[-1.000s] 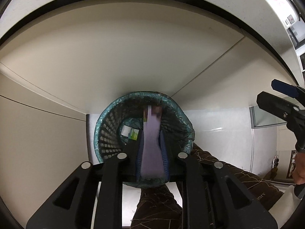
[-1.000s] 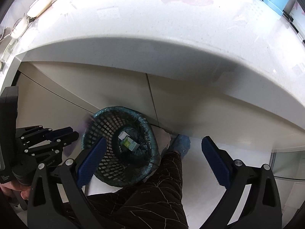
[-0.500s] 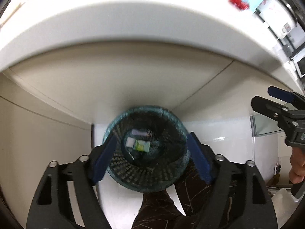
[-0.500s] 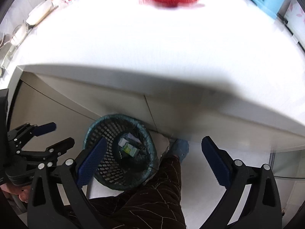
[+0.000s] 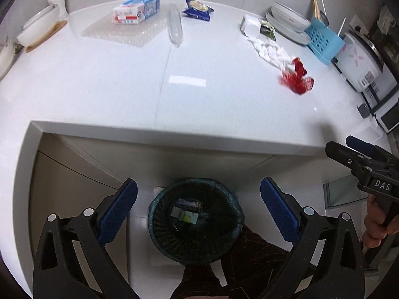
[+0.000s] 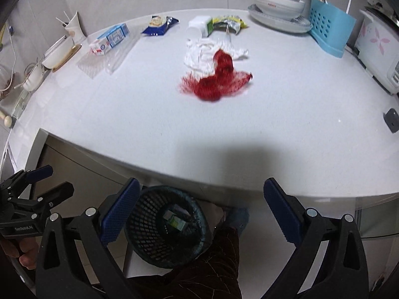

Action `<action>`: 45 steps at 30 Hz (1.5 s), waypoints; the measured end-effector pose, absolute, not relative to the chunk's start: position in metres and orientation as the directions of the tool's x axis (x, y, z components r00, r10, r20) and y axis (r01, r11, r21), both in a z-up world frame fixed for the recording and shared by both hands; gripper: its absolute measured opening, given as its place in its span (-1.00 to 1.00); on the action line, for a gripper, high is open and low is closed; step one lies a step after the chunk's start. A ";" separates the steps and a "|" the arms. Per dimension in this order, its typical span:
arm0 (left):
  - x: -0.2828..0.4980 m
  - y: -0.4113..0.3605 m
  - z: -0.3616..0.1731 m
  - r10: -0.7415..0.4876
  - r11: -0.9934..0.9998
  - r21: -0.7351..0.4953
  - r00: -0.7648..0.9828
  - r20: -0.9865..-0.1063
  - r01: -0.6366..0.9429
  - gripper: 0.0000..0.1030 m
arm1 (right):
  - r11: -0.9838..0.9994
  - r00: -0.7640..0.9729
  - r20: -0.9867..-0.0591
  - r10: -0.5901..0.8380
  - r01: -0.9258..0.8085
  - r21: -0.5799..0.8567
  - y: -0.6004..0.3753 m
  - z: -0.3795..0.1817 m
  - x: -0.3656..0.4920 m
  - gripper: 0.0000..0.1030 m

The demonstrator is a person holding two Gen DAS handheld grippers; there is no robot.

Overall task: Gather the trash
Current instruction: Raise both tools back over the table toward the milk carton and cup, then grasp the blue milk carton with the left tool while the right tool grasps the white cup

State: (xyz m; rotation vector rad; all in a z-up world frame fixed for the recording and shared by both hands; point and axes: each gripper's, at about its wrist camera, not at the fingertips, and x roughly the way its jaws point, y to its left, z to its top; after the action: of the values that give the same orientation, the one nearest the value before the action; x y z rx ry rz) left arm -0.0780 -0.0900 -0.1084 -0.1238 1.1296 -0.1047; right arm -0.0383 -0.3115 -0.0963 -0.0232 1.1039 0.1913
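The left gripper (image 5: 198, 206) is standing wide open with nothing between its pads; its jaws have just been opening. The right gripper (image 6: 199, 209) is also standing fully open and empty. Both are pointing steeply down over the counter (image 6: 124, 114) edge, toward the bin (image 5: 195, 220) on the floor below.

Location of task items:
- Two or three small wrappers are lying in the bin bottom.
- A red net (image 6: 217, 79) is lying mid-counter, touching the near edge of a crumpled white tissue (image 6: 199, 52).
- A clear bottle (image 5: 175, 26), a blue snack bag (image 5: 198, 8), a carton (image 5: 136, 10), a yellow-green wrapper (image 6: 228, 23) and a sheet of bubble wrap (image 5: 117, 32) are lying toward the back of the counter.

Judgement: one drop is complete, and most of the trash is not yet collected.

Risks from here:
- The net is overlapping the tissue. A grip on one may drag the other off the counter edge.
- The bottle is lying on its side and is likely to roll away from closing pads.
- The net and the bubble wrap are thin and limp. The pads may be closing on too little material, and the item may slip out on the way to the bin.
- The bin is sitting partly under the counter overhang, beside the person's leg (image 6: 212, 266). A release made too far forward may be landing trash on the floor.
- Bowls (image 6: 278, 3) and a blue rack (image 6: 331, 30) are standing near the back items. A wide reach may knock them.
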 end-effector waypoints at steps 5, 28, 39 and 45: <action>-0.065 -0.079 -0.101 -0.106 0.992 -0.125 0.431 -0.896 -0.016 0.88 | 0.984 0.451 -0.879 0.153 -0.156 0.091 -0.312 -0.082 -0.030 0.85; 0.032 -0.067 -0.071 -0.075 0.979 -0.150 0.450 -0.890 -0.135 0.88 | 0.990 0.469 -0.876 0.116 -0.122 0.065 -0.338 -0.056 0.053 0.85; 0.106 -0.048 -0.068 -0.019 0.975 -0.117 0.454 -0.891 -0.189 0.88 | 0.984 0.451 -0.883 0.130 -0.165 0.061 -0.335 -0.060 0.114 0.85; 0.155 -0.018 -0.060 0.006 0.969 -0.113 0.476 -0.879 -0.221 0.88 | 0.983 0.458 -0.880 0.123 -0.176 0.046 -0.323 -0.058 0.160 0.85</action>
State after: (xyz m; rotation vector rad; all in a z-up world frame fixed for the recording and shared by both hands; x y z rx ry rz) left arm 0.1550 -0.0177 -0.0603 -0.2227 1.0680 0.1403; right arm 0.1604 -0.3235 -0.0576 -0.0545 1.0791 0.1847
